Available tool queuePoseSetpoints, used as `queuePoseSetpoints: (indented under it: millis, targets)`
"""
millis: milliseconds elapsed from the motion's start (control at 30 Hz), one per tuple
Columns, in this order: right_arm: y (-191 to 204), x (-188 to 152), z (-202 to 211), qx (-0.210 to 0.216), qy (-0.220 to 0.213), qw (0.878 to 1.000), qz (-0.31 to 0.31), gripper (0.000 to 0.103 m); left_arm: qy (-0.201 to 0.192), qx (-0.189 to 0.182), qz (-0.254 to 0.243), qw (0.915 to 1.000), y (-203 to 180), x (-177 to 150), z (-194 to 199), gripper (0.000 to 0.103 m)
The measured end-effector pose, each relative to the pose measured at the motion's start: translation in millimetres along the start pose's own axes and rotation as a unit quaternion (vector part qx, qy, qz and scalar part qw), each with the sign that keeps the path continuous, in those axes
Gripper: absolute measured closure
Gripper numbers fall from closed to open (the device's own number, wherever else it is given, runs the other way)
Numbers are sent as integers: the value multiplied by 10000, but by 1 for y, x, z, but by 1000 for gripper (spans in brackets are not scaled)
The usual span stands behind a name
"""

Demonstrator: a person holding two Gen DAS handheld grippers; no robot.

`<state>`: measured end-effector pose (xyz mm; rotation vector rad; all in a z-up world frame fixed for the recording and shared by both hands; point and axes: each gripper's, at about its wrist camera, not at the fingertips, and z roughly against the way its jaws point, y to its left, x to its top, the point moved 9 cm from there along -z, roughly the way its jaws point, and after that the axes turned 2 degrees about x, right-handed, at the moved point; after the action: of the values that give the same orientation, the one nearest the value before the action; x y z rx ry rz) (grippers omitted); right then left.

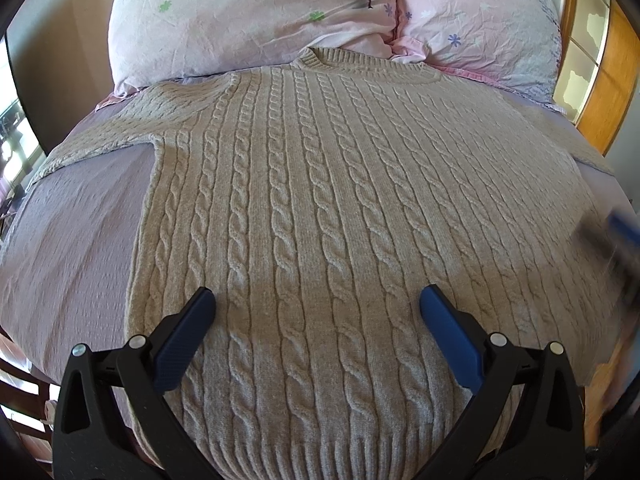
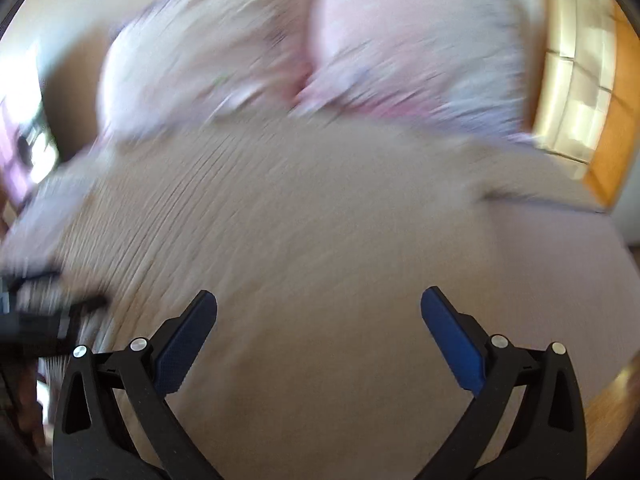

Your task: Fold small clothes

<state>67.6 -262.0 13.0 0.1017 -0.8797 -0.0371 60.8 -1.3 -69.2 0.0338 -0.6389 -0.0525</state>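
A beige cable-knit sweater (image 1: pixel 320 184) lies flat, front up, on a lilac bed sheet (image 1: pixel 72 248), collar toward the pillows and ribbed hem nearest me. My left gripper (image 1: pixel 318 300) is open and empty, hovering above the sweater's lower middle. The right gripper shows as a blur at the right edge of the left wrist view (image 1: pixel 622 248). The right wrist view is motion-blurred; my right gripper (image 2: pixel 319 300) is open and empty over the sweater's right half (image 2: pixel 304 216). The left gripper appears as a dark blur at that view's left edge (image 2: pixel 44 316).
Two pink floral pillows (image 1: pixel 256 12) (image 1: pixel 480 20) lie at the head of the bed, just beyond the collar. A wooden headboard frame (image 1: pixel 612 92) stands at the right. Bare sheet (image 2: pixel 560 264) lies right of the sweater. A bright window (image 1: pixel 12 136) is at far left.
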Motion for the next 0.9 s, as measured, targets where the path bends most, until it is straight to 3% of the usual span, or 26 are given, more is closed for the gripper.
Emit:
queuePoseSetpoints:
  millis: [100,167,200,267,300,333,367,433,500,533,567,700,800,867,900]
  targets:
    - [-101,43,1,-227,-296,9919,-1215,1,-6,-64,-48,10000,0,0,0,2]
    - [-166,56,-7,-407,-315,9777,-2035,1,36,-83,-23,10000,1,2,-1,2]
    - [-210,60,-13,-521,-303,9628,-2636,1,-18,-146,10,9999,3,6,-1,2]
    - [-268,57,-24,-545,-305,9317,-3579,20,-156,-370,240,9989,11,13,2,2]
    - [-302,52,-32,-500,-284,9064,-4184,22,-218,-525,453,9974,19,20,4,2]
    - [-322,48,-37,-455,-261,8895,-4540,27,-279,-637,631,9956,28,26,6,2]
    - [-344,42,-46,-400,-225,8670,-4961,37,-384,-755,816,9931,37,33,7,2]
    - [-364,38,-58,-406,-126,8515,-5226,44,-781,-1063,1266,9832,60,51,14,2]
    - [-377,36,-72,-524,0,8461,-5304,49,-1250,-1240,1617,9710,87,66,22,2]
    - [-382,33,-77,-567,58,8424,-5359,53,-1396,-1186,1664,9689,97,72,24,2]
    - [-386,34,-80,-552,-11,8389,-5415,58,-1494,-1116,1665,9682,104,76,26,2]
    - [-403,37,-83,-530,-238,8247,-5626,58,-1774,-720,1544,9693,137,90,28,2]
    - [-415,38,-90,-613,-355,8199,-5680,66,-1796,-596,1910,9632,175,97,21,2]
    - [-420,34,-97,-667,-301,8159,-5735,96,-1713,-548,2260,9574,198,96,14,2]
    - [-421,37,-102,-659,-315,8147,-5753,95,-1672,-542,2480,9527,210,94,11,2]
